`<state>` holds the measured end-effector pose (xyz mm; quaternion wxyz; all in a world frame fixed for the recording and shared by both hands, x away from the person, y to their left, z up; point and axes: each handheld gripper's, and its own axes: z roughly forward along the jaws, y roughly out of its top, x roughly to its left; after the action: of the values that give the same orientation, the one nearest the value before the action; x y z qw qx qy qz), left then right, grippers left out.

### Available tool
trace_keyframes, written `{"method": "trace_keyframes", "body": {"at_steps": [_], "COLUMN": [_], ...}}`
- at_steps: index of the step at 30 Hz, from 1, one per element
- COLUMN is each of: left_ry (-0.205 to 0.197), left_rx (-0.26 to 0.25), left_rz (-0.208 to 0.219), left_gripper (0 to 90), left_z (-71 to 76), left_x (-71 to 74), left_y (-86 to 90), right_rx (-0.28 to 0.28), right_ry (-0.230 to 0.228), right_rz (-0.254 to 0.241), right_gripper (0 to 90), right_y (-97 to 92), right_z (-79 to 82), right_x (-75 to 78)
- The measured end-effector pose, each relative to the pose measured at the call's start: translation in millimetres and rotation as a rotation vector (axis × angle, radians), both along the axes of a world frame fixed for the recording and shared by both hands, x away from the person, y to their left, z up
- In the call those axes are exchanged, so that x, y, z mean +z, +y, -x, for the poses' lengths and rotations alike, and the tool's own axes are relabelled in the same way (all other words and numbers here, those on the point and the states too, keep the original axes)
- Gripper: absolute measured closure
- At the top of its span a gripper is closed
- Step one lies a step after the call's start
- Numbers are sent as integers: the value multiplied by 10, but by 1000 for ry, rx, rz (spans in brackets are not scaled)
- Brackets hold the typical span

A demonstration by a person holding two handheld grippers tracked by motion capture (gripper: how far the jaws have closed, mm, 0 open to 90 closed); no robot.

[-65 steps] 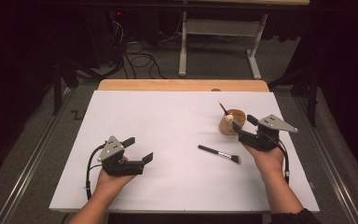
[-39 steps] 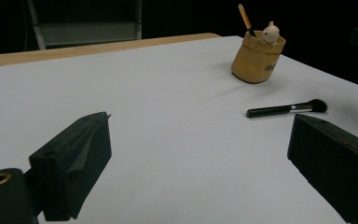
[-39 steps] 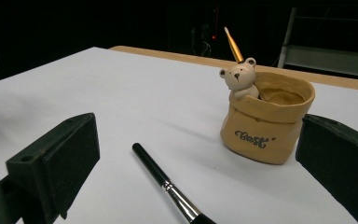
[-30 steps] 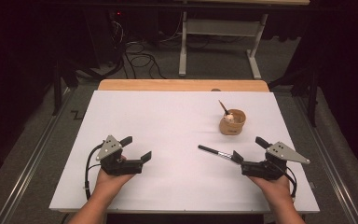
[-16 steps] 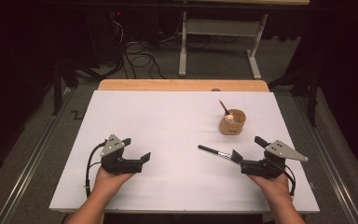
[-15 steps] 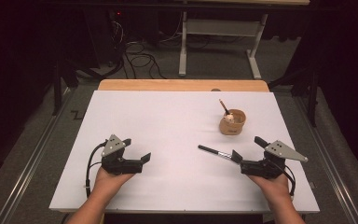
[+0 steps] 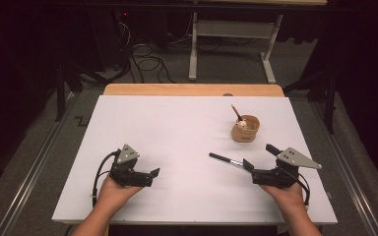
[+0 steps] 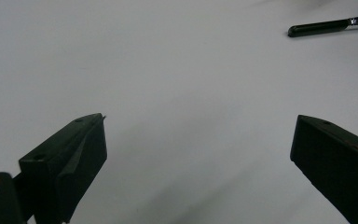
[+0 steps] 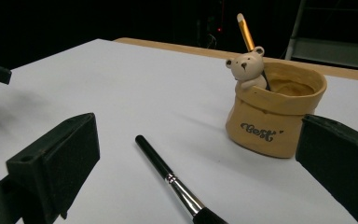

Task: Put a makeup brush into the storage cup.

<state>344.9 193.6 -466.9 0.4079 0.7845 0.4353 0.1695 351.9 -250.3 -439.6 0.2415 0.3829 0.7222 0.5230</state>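
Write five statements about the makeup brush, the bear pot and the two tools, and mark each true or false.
1. The makeup brush lies flat on the white table. True.
2. The right tool is shut on the brush. False: its jaws are open around the bristle end.
3. The bear pot lies tipped on its side. False: it stands upright.
4. A second brush stands in the pot. True.
5. The left tool grips the pot. False: it is open over bare table.

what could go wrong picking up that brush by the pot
The brush is thin and lies flat on the table, so the open right hand-held gripper may scrape the surface or roll it away. The pot stands close beside it, already holding a tilted brush; a wide swing might knock it over.
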Motion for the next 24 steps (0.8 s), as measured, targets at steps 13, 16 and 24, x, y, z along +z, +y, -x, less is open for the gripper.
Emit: {"method": "trace_keyframes", "body": {"at_steps": [13,16,24], "left_ry": [63,122,218], "left_rx": [7,6,-54], "left_rz": [-45,-61,-162], "left_gripper": [46,53,59], "left_z": [-71,-119,-230], "left_x": [91,147,221], "left_y": [38,59,-24], "right_rx": [14,27,22], "right_ry": [32,35,39], "right_rz": [-6,9,-1], "right_gripper": [3,3,3], "right_y": [16,33,17], "right_z": [-62,-87,-75], "right_x": [-36,-52,-46]}}
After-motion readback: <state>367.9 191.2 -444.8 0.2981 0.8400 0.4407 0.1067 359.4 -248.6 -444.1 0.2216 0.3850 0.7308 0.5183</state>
